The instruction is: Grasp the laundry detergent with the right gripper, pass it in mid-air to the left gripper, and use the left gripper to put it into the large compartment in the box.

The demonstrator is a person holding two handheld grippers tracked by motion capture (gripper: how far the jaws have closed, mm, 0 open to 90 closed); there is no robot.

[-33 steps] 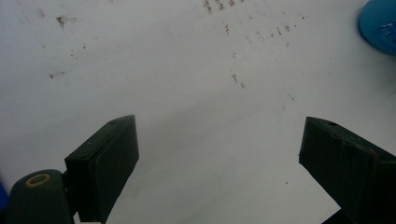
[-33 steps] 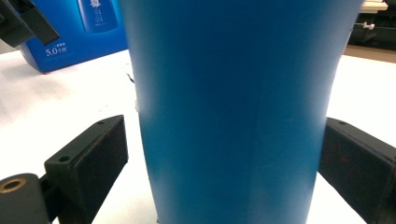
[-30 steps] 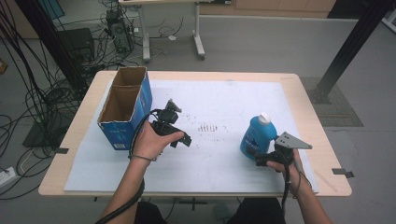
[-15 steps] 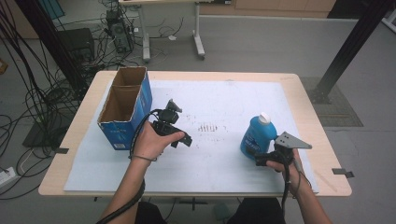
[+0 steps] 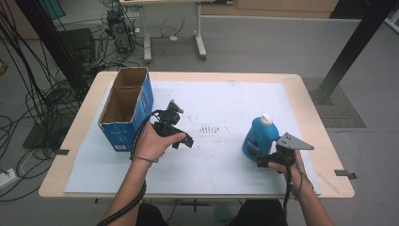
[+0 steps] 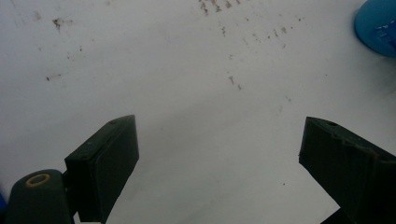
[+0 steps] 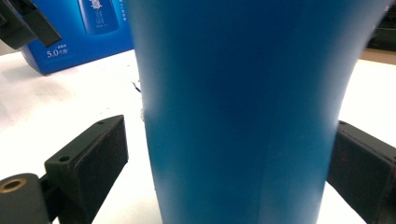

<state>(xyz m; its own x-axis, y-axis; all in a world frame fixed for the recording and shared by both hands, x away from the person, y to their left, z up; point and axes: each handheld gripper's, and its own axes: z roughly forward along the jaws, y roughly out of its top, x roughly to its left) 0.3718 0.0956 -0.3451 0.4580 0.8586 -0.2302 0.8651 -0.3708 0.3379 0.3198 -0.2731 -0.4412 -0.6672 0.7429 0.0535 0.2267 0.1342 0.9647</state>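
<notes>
White-sheeted table [image 5: 226, 108] bears upright blue bottle [image 5: 258, 137], cap upward.

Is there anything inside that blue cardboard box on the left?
The blue cardboard box stands open-topped. From the high view, its two compartments show bare brown inner walls and nothing in them; the near wall hides the lowest part of the front compartment.

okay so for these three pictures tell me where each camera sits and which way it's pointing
High view: above the person's side, looking forward and down at the table; both forearms show.
Left gripper view: on the left gripper, facing bare white table; jaws apart.
Right gripper view: on the right gripper, facing the blue bottle between its jaws.
Shared: bottle and blue box in high and right gripper views.
</notes>
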